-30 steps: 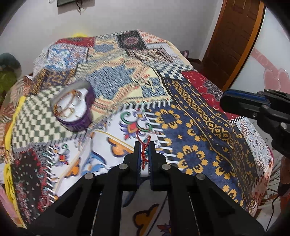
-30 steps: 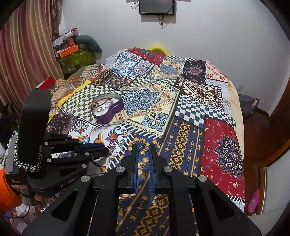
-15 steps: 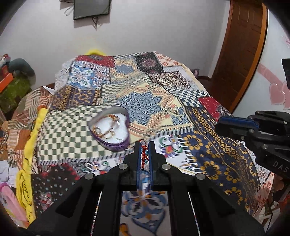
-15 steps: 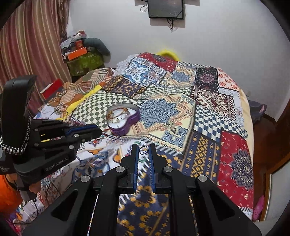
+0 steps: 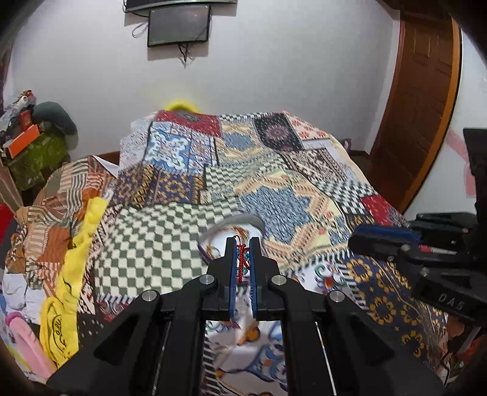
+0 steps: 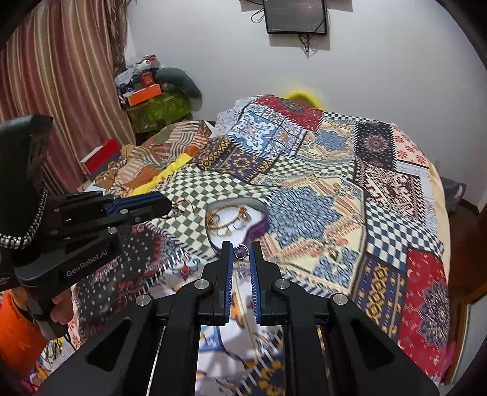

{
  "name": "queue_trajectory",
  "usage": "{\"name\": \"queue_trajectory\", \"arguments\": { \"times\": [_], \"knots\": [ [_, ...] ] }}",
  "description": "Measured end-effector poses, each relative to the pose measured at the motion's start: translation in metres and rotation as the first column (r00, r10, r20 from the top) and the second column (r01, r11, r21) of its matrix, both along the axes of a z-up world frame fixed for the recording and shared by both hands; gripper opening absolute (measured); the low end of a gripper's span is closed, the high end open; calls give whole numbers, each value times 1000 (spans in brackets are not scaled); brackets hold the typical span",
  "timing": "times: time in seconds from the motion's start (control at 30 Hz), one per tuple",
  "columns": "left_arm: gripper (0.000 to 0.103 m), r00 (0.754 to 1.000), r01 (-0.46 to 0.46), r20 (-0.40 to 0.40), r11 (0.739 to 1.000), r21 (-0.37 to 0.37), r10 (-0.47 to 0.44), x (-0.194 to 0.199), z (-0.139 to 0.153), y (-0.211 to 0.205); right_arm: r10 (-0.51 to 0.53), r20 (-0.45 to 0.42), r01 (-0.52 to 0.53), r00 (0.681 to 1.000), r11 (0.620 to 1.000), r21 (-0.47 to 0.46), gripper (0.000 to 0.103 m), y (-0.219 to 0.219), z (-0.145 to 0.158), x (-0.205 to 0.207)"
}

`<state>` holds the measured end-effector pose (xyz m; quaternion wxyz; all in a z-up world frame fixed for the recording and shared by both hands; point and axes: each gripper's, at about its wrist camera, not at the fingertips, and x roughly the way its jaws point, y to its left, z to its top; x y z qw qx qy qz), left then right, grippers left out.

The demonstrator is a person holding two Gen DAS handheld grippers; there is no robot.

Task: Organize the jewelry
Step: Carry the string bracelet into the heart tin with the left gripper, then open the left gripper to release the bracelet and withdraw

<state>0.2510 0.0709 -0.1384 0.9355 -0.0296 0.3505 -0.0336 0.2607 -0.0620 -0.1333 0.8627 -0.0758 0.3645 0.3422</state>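
My left gripper [image 5: 242, 243] is shut on a red braided thread bracelet [image 5: 242, 259] and hovers just in front of the purple heart-shaped jewelry box [image 5: 243, 220]. In the right wrist view the box [image 6: 258, 225] holds gold bangles [image 6: 226, 220] and rings on its white lining. My right gripper [image 6: 241, 249] is shut on a small silver ring [image 6: 241, 248], just short of the box's near wall. The left gripper also shows at the left of the right wrist view [image 6: 164, 207], with the bracelet hanging from its tips.
The patchwork bedspread [image 6: 334, 195] covers the bed. A yellow cloth [image 5: 70, 274] lies along the bed's left edge. Clutter and a green box [image 6: 158, 109] stand by the striped curtain. A wooden door [image 5: 420, 100] is at the right, a wall screen [image 5: 179, 26] behind.
Both grippers have moved forward toward the heart-shaped box, which now sits right at their fingertips. Each keeps its hold on its piece.
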Motion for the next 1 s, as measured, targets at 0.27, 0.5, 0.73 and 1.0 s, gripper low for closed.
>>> {"name": "queue_trajectory", "arguments": {
  "times": [0.27, 0.5, 0.73, 1.0],
  "knots": [
    [6, 1000, -8, 22, 1000, -11, 8, 26, 1, 17, 44, -37, -44, 998, 999, -3, 10, 25, -11, 22],
    [6, 1000, 6, -10, 1000, -13, -6, 50, -18, 21, 78, -81, -82, 994, 995, -49, 10, 45, -33, 41],
    [6, 997, 24, -67, 997, -72, -29, 71, -41, 27, 104, -117, -116, 988, 988, -105, 10, 57, -50, 54],
    [6, 990, 35, -135, 993, -111, -50, 85, -66, 30, 114, -116, -131, 987, 980, -151, 10, 66, -60, 58]
  ]
}}
